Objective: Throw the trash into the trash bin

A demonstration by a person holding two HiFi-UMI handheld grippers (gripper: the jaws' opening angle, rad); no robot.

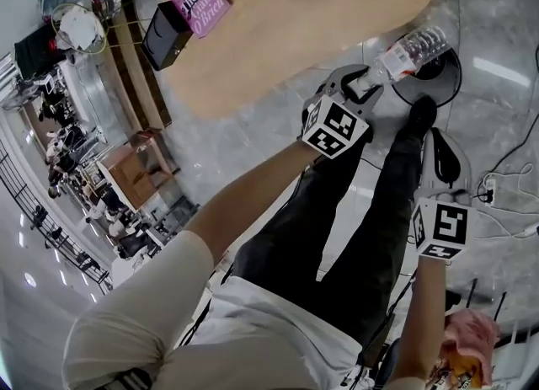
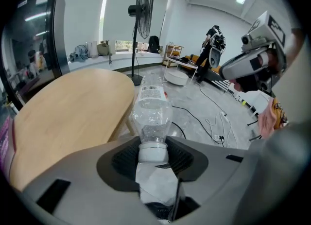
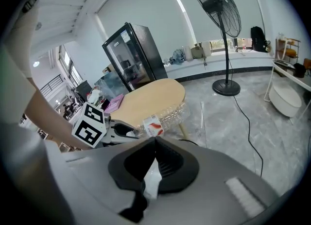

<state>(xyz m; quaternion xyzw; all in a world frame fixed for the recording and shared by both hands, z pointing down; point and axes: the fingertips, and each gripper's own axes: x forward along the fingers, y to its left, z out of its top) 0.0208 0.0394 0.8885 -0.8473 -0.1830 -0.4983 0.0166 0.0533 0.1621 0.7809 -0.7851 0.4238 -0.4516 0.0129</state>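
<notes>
The left tool (image 1: 364, 85) is clamping a clear plastic bottle (image 1: 410, 50) by its capped neck, body pointing upper right past the counter (image 1: 295, 18) edge, while the right tool (image 3: 153, 168) is pinching white paper (image 3: 150, 182); no bin is showing.

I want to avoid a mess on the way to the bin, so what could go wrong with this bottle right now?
The left tongs hold the clear plastic bottle only at its cap end, so the long body could lever loose and drop. It sticks out close to the wooden table edge and might knock against it. Loose cables lie on the floor ahead, a possible trip hazard.
</notes>
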